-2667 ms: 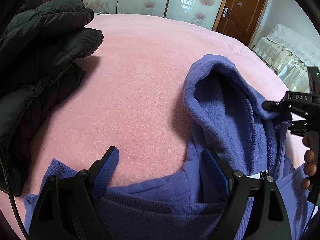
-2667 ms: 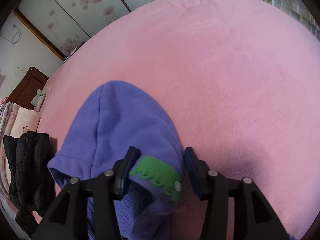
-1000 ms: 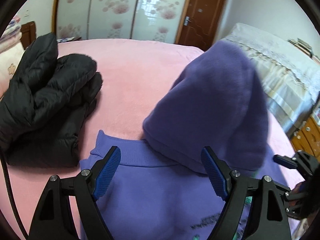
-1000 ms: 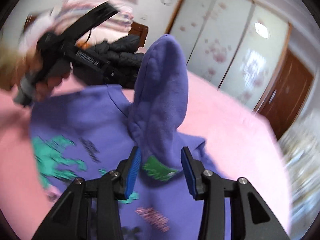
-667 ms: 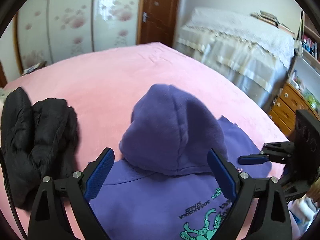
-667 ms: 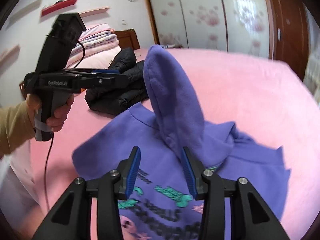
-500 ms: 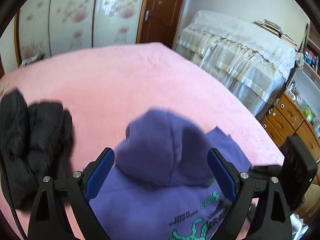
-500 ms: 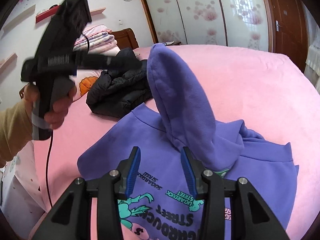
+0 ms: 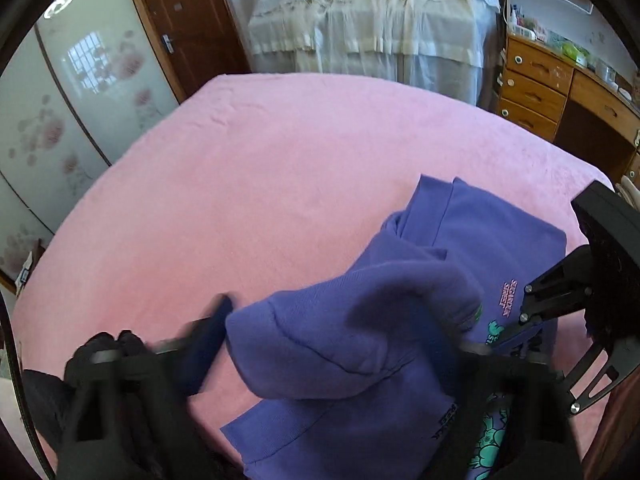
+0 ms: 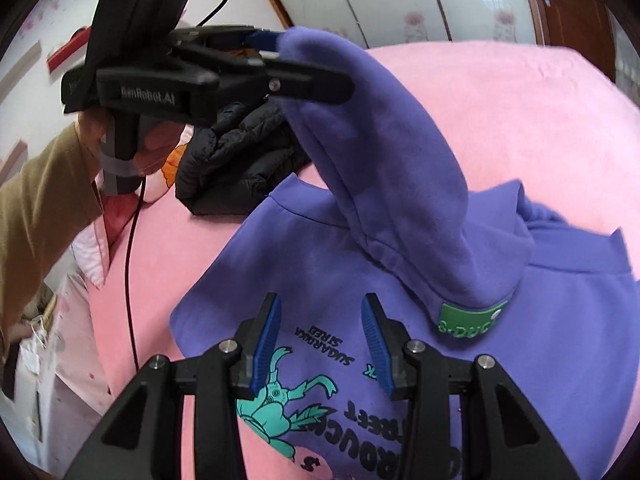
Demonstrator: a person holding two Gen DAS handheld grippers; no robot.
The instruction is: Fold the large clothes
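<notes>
A purple hoodie point(image 10: 540, 360) with a teal print lies spread on the pink bed point(image 9: 240, 160). Its hood point(image 10: 380, 152) stands lifted off the body. In the right wrist view my left gripper point(image 10: 288, 60) is at the top left, its jaws closing and pinching the hood's tip. In the left wrist view the left gripper point(image 9: 320, 336) is blurred, with the hood point(image 9: 340, 328) bunched between its fingers. My right gripper point(image 10: 322, 344) is open over the printed chest with nothing between its pads. The hood's green label point(image 10: 468, 318) hangs just right of it.
A black puffer jacket point(image 10: 236, 160) lies beyond the hoodie near the pillows. A hand in a tan sleeve point(image 10: 36, 216) holds the left gripper, and its cable point(image 10: 130, 264) hangs down. Past the bed stand a lace-covered bed point(image 9: 372, 20) and a wooden dresser point(image 9: 532, 92).
The left gripper swung over the hoodie, rolled, and closed from wide open onto the hood's tip. The green label left the right gripper's jaws and now hangs to their right.
</notes>
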